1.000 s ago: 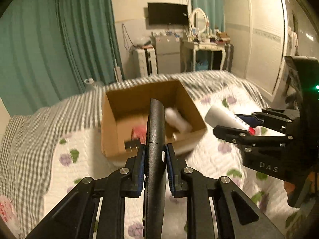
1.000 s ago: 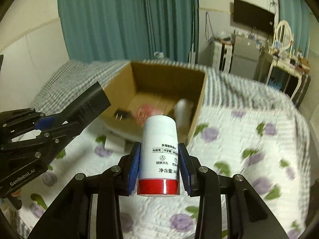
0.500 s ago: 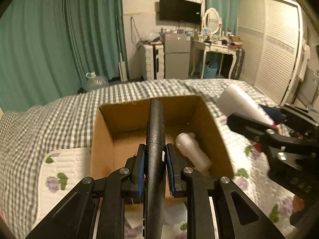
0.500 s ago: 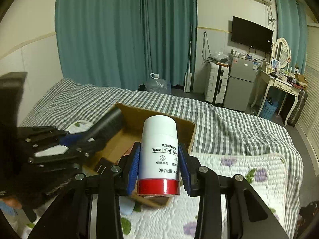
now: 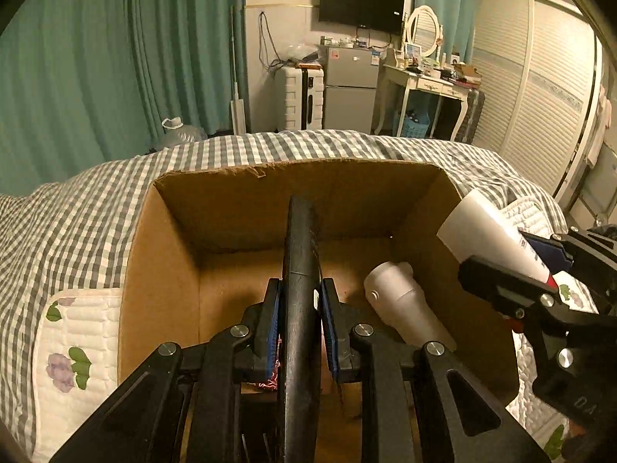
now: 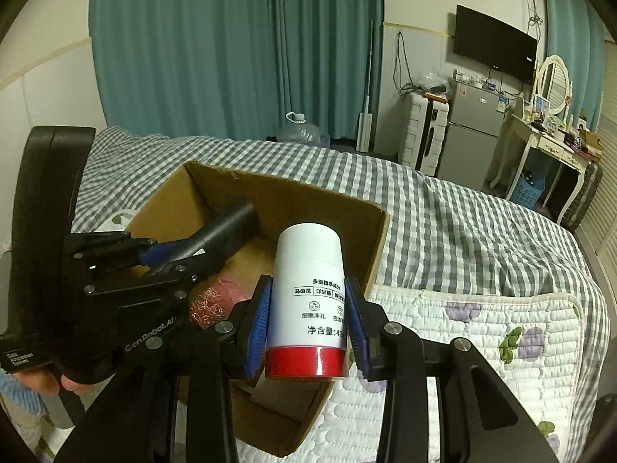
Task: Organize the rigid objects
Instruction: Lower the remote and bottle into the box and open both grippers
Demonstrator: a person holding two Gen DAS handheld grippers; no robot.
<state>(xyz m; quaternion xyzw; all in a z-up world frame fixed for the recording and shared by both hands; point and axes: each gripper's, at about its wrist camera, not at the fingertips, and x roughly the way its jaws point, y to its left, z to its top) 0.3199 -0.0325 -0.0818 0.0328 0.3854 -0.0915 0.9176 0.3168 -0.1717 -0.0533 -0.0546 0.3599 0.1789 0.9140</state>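
Note:
An open cardboard box (image 5: 239, 189) lies on the bed; it also shows in the right wrist view (image 6: 308, 193). My left gripper (image 5: 300, 324) is shut on a black cylinder-shaped object (image 5: 300, 254) and holds it over the box's inside. My right gripper (image 6: 308, 320) is shut on a white bottle with a red base (image 6: 308, 270) and holds it above the box's right wall. That bottle (image 5: 486, 235) and right gripper (image 5: 540, 301) show at the right in the left wrist view. A white bottle (image 5: 401, 308) lies inside the box.
A red patterned item (image 6: 210, 303) lies in the box. The bed has a grey checked sheet (image 6: 462, 223) and a white floral quilt (image 6: 482, 347). Teal curtains, a fridge (image 5: 349, 88) and a dressing table (image 5: 428, 88) stand beyond the bed.
Both grippers have moved forward to the box with their objects still held. The box now fills the left wrist view; the white bottle now hangs at the box's right wall.

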